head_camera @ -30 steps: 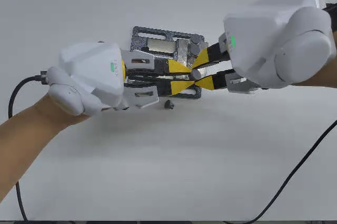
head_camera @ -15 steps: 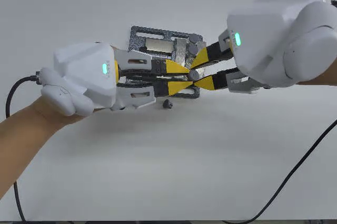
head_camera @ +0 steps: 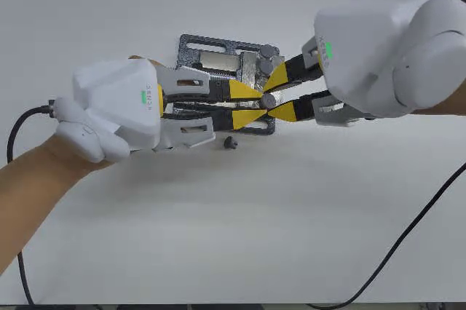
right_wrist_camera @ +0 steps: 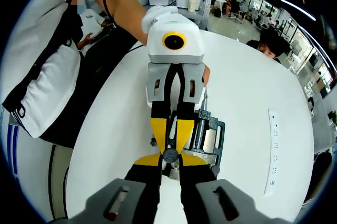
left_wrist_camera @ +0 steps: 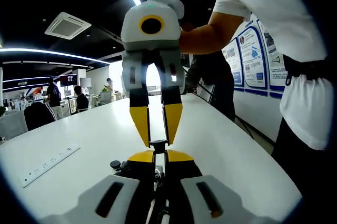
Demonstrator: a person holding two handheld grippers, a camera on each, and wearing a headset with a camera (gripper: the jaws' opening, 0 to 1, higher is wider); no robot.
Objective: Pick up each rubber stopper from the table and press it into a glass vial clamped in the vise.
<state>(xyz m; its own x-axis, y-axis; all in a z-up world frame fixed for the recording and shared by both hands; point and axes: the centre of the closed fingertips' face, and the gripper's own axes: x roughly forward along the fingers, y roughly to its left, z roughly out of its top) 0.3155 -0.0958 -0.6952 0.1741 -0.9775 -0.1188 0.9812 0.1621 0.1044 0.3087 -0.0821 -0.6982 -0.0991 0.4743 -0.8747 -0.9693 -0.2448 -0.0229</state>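
the white table (head_camera: 233, 237) carries everything in the head view. the right gripper (head_camera: 272, 97) comes in from 2 o'clock and is the biggest thing on show. the left gripper (head_camera: 261, 102) comes in from 9 o'clock, held by a bare forearm. their yellow jaw tips meet nose to nose over the vise (head_camera: 200, 46), a dark metal frame lying flat near the table's middle. a black cable (head_camera: 408, 237) trails off toward 5 o'clock.

the right jaws are closed around a round grey rubber stopper (head_camera: 269, 100) at the vise's 3 o'clock edge. in the right gripper view it sits between that gripper's own two tips. the left jaws are clenched almost together, with only a thin slot between them, and their tips are right at the same stopper. whether they pinch it cannot be told, nor whether a vial sits under it.

two capped vials (head_camera: 269, 52) stand side by side at the vise's 1 o'clock corner, each with a grey top. a loose stopper (head_camera: 231, 142), small and dark, lies on the table just off the vise at 6 o'clock, touching neither gripper.
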